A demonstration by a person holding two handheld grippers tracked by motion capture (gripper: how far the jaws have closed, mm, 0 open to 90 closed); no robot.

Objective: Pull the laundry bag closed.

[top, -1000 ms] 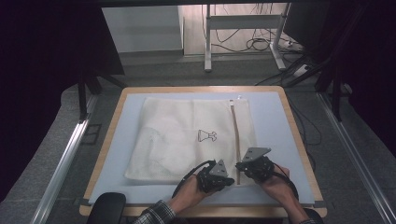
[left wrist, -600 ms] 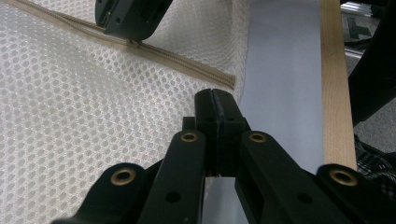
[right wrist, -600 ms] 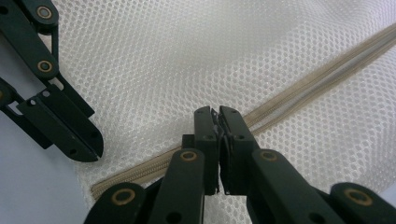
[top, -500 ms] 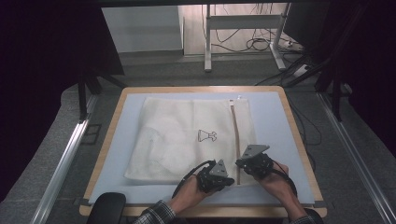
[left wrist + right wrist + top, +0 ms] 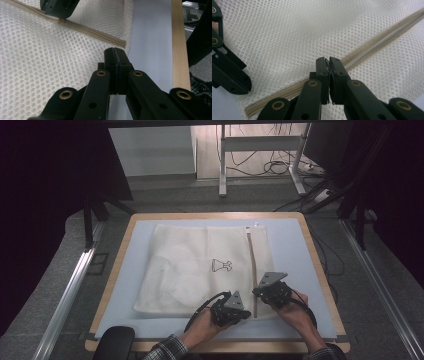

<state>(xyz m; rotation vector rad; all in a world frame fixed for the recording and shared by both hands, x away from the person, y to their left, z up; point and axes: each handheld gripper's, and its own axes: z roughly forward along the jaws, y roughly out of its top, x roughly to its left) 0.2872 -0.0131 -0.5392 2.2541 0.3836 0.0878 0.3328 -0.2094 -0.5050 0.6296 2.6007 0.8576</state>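
A white mesh bag lies flat on the blue-grey mat. A beige zipper runs along its right side, and a small black print marks its middle. My right gripper is shut on the zipper near its near end, with a small metal pull showing between the tips. My left gripper is shut at the bag's near right corner, just past the zipper's end. Whether mesh is pinched in it I cannot tell. The two grippers sit close together.
The mat lies on a table with a wooden rim. A strip of bare mat runs right of the bag, up to that rim. Metal rails flank the table on both sides. Desk legs and cables stand on the floor beyond.
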